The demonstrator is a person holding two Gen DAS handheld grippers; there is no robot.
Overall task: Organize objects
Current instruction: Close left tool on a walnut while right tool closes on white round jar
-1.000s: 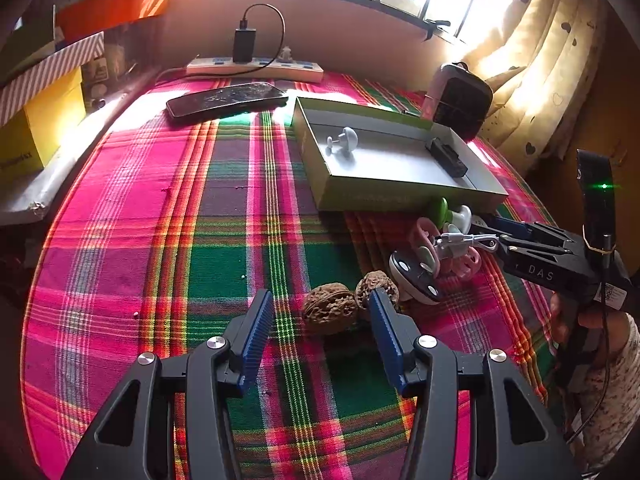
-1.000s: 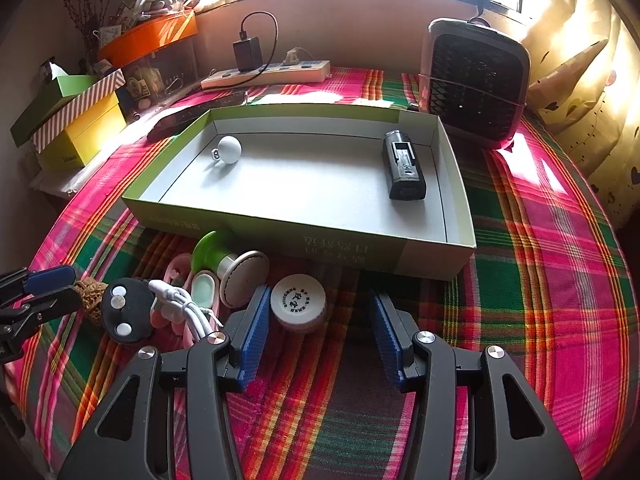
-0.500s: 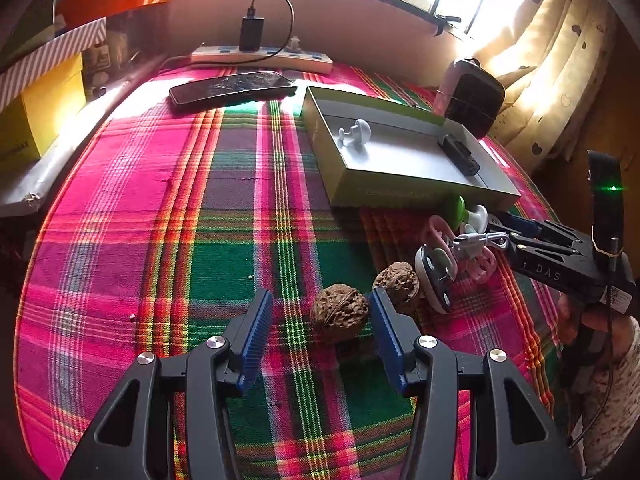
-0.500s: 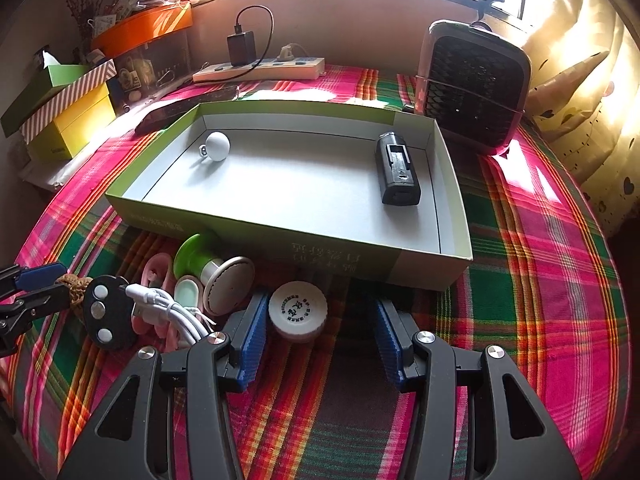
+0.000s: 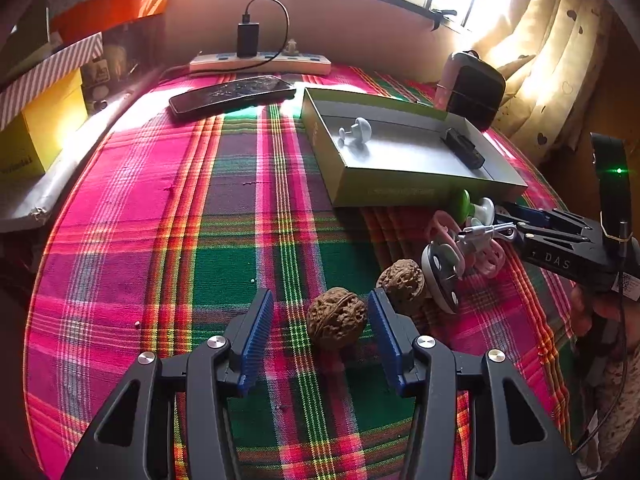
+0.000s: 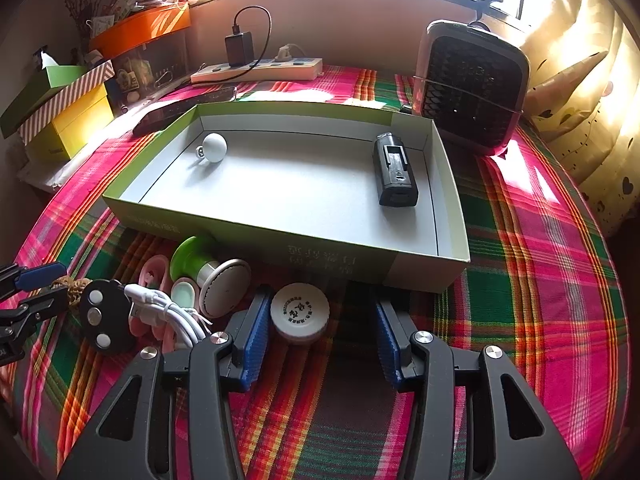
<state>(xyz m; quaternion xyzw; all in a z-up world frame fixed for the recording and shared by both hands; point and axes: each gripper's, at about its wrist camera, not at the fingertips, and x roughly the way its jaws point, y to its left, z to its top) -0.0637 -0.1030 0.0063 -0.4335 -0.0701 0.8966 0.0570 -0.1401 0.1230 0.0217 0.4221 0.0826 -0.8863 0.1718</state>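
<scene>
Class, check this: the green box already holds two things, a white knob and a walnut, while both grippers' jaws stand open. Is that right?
Not quite. The green box holds the white knob and a black device, not a walnut; the right wrist view shows it. Both walnuts lie on the cloth. Both jaws do stand open.

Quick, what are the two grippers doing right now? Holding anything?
Left gripper: open, a walnut between its fingers, not gripped.
Right gripper: open, a small white jar between its fingers, not gripped.

A walnut (image 5: 337, 323) lies between the spread fingers of the left gripper (image 5: 320, 334), a second walnut (image 5: 401, 286) just right of it. In the right wrist view, a round cap (image 6: 300, 313) sits before the tray (image 6: 248, 230), which holds a ball-shaped piece (image 6: 214, 147) at left and a boxy device (image 6: 394, 170) at right.
</scene>
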